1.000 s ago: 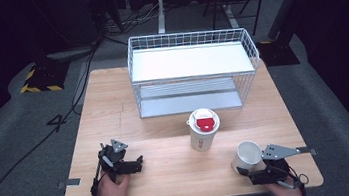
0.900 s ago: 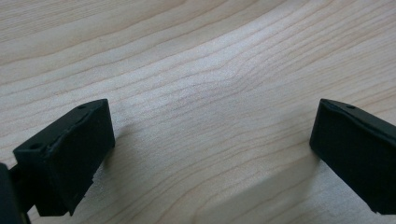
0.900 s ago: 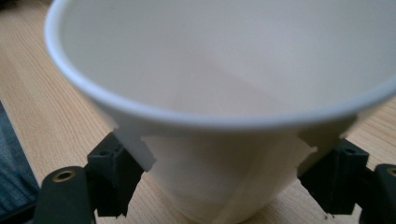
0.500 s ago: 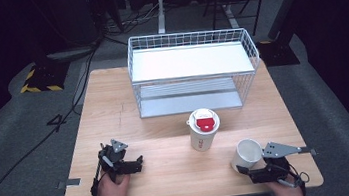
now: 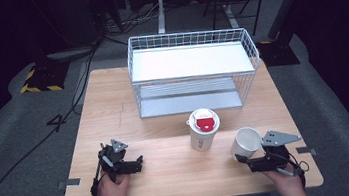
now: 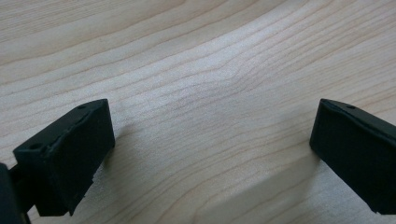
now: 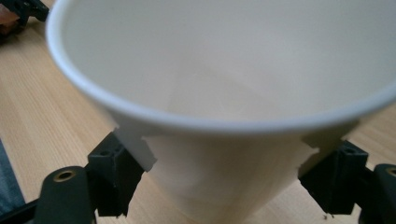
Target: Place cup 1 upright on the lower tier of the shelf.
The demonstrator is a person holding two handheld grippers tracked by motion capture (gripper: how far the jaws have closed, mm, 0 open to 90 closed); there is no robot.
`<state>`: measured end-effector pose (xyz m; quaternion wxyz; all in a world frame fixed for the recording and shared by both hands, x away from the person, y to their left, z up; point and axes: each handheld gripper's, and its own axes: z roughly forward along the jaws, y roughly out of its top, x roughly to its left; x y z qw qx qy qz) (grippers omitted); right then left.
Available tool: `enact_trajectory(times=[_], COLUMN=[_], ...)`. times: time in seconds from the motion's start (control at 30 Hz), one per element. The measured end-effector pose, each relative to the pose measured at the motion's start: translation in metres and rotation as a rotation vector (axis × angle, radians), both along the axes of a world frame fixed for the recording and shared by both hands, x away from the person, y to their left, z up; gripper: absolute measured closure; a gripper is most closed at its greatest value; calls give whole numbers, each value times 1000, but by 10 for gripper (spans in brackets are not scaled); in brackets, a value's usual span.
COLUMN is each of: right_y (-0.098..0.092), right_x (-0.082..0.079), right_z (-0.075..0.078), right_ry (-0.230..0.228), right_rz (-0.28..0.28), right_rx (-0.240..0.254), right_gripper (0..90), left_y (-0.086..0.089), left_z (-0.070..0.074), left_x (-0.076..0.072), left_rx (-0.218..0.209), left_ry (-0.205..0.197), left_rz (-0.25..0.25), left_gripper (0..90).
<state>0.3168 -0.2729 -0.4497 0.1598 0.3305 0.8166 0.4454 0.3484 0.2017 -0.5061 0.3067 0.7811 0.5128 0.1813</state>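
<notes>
An open white paper cup [image 5: 246, 141] stands near the table's front right; in the right gripper view the cup [image 7: 224, 93] is close up, its empty inside showing. My right gripper [image 5: 242, 160] [image 7: 226, 184] is shut on the cup's lower wall, one jaw pressed on each side. A second white cup with a red lid [image 5: 204, 127] stands upright just left of it, apart. At the front left, my left gripper [image 5: 138, 164] [image 6: 210, 154] rests low over the bare wood, open, nothing between its jaws.
A white wire two-tier rack [image 5: 194, 70] stands at the back middle of the wooden table [image 5: 156, 130], both shelves bare. The table's front edge runs just behind both hands. Dark floor and cables surround the table.
</notes>
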Motion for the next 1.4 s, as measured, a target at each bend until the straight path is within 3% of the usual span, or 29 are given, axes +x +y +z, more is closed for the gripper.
enact_trajectory(times=[0.53, 1.03, 1.4], right_y=[6, 10, 13], right_x=[31, 70, 97], right_z=[23, 36, 38], right_ry=[-21, -63, -66], right_rz=[-33, -147, -176], right_rx=[-4, -13, -26], right_gripper=[230, 230, 230], left_y=[0, 0, 0], left_z=[0, 0, 0], left_x=[0, 0, 0], left_rx=[0, 0, 0], left_ry=[0, 0, 1], left_rz=[0, 0, -1], left_gripper=[5, 5, 4])
